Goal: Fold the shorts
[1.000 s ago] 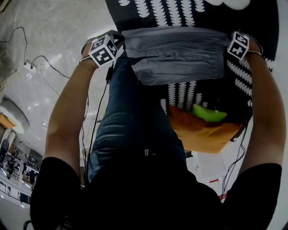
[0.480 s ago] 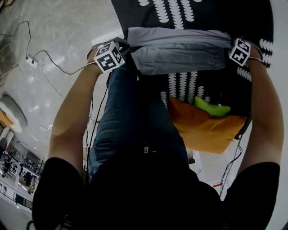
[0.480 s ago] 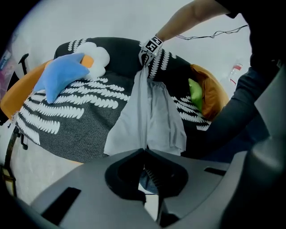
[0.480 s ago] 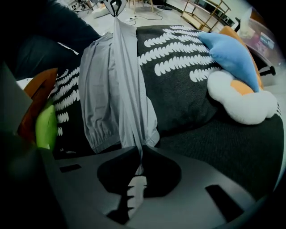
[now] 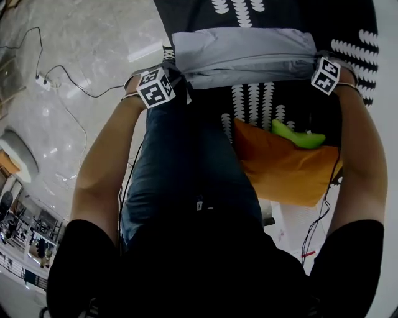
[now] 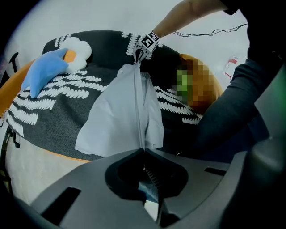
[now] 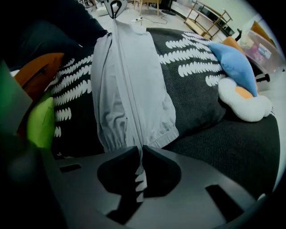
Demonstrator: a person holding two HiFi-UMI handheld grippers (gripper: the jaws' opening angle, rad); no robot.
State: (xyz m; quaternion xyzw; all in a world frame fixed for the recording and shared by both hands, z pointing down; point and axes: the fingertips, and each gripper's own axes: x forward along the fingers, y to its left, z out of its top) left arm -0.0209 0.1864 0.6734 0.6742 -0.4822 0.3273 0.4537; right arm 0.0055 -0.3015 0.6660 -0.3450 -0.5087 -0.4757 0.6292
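**Head view:** The grey shorts (image 5: 242,54) lie across the top centre of the frame on the dark, white-patterned bed (image 5: 354,31). They are pulled into a flat band between the two grippers. The left gripper (image 5: 166,79) sits at the band's left end under its marker cube, and the right gripper (image 5: 320,71) sits at the right end. Each one meets a corner of the cloth. Below the shorts, right of centre, an orange cushion (image 5: 280,171) rests against the bed with a green toy (image 5: 298,135) on its upper edge. The person's jeans leg (image 5: 186,168) fills the middle of the frame. A cable (image 5: 74,87) runs over the pale floor (image 5: 81,37) at upper left.

**Left gripper view:** The jaws are pressed together at lower centre, pinching the shorts (image 6: 120,116). A taut ridge of cloth runs from them up to the right gripper (image 6: 142,50) at top centre. The rest of the cloth spreads out on the bed (image 6: 53,116) on both sides of the ridge. A blue pillow (image 6: 47,71) and a white cushion (image 6: 80,51) lie at upper left. The orange cushion (image 6: 203,91) is at the right.

**Right gripper view:** The jaws are closed on a gathered edge of the shorts (image 7: 129,76). The same ridge runs up to the left gripper (image 7: 114,6) at the top edge. The blue pillow (image 7: 232,58) and white cushion (image 7: 246,105) lie at the right. The orange cushion (image 7: 38,67) and green toy (image 7: 40,120) are at the left.
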